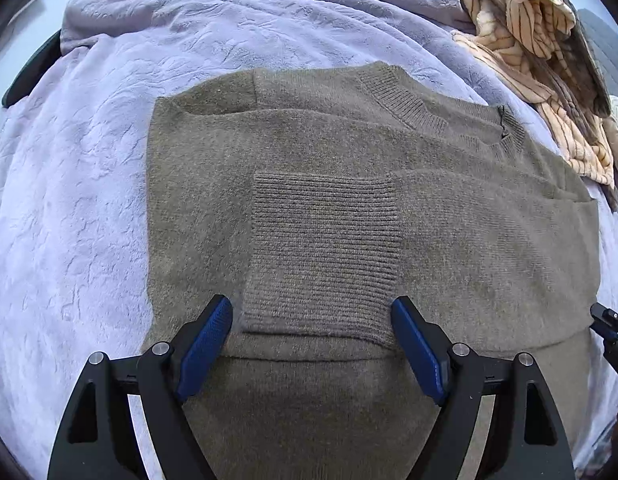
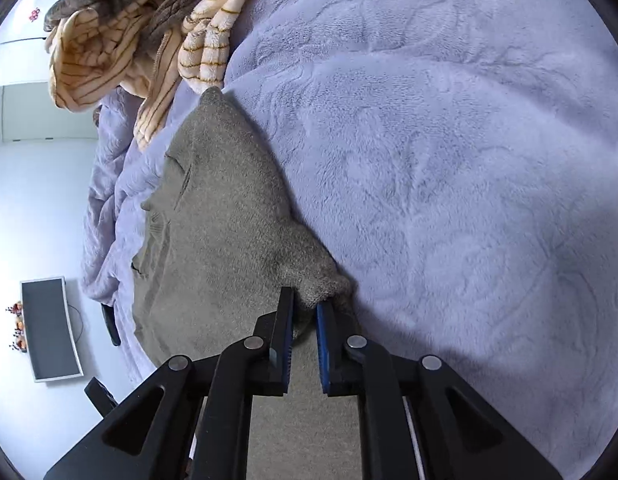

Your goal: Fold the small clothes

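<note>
An olive-brown knit sweater (image 1: 349, 200) lies flat on a lavender plush blanket (image 1: 89, 200), with its sleeves folded in and a ribbed cuff (image 1: 325, 256) on top. My left gripper (image 1: 312, 312) is open and empty, its blue pads on either side of the cuff's near end. In the right wrist view my right gripper (image 2: 305, 304) is shut on a bunched edge of the sweater (image 2: 229, 216), which is lifted slightly off the blanket (image 2: 449, 160). The tip of the right gripper also shows at the right edge of the left wrist view (image 1: 609, 324).
A heap of cream-striped and brown clothes (image 1: 541, 52) lies at the sweater's far end, also in the right wrist view (image 2: 141, 40). A monitor (image 2: 51, 328) and a black chair part (image 2: 111, 322) stand beyond the bed's edge.
</note>
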A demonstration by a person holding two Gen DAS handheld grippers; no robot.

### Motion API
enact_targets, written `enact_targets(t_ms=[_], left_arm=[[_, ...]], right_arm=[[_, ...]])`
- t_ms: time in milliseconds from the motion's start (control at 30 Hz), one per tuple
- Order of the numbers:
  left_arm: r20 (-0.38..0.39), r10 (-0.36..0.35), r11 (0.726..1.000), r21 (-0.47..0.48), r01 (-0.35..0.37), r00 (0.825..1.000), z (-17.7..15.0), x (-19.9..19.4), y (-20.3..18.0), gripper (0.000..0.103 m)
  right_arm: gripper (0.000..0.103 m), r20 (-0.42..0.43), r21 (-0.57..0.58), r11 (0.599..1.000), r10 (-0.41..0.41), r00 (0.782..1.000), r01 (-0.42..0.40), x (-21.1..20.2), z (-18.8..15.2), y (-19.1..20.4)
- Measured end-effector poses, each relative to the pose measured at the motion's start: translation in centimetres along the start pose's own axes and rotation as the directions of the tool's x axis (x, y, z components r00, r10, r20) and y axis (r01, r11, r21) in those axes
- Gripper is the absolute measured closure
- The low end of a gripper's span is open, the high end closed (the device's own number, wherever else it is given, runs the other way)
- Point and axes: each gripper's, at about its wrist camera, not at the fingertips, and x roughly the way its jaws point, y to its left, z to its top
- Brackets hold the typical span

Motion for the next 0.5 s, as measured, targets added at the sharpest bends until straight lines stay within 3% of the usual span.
enact_targets(t_ms=[33,100,133,333,500], left_arm=[[0.0,0.002,1.0,0.001,-0.002,1.0,-0.1,-0.4,0.0,0.02],[-0.007,0.018,1.0,0.015,-0.018,1.0,-0.7,-1.2,-0.1,0.02],[-0.013,0.021,1.0,0.021,-0.021,1.0,-0.9,-1.2,0.2,0.02],[-0.074,0.025,0.999,0.048,-0.022,0.997,-4.0,-3.1,0.4,0.02],[-0.118,0.026,0.999,0.044,-0.021,0.993,-6.8,-4.6,0.2,0.02]], right_arm=[[0.081,-0.005,-0.011,1.0,-0.015,1.0,0.015,-0.3,-0.2,0.1],[0.052,-0.014,-0.066,0.995,-0.079,0.997,0.078,-1.0,-0.9,0.9],[0.032,-0.014,-0.091,0.991,-0.096,0.995,0.094,-1.3,-1.3,1.0],[0.029,-0.048,-0.273,0.947,-0.19,0.981,0.17,-2.8,-5.4,2.7],[0.029,-0.082,-0.346,0.919,-0.227,0.97,0.186,-3.8,-8.4,3.4]])
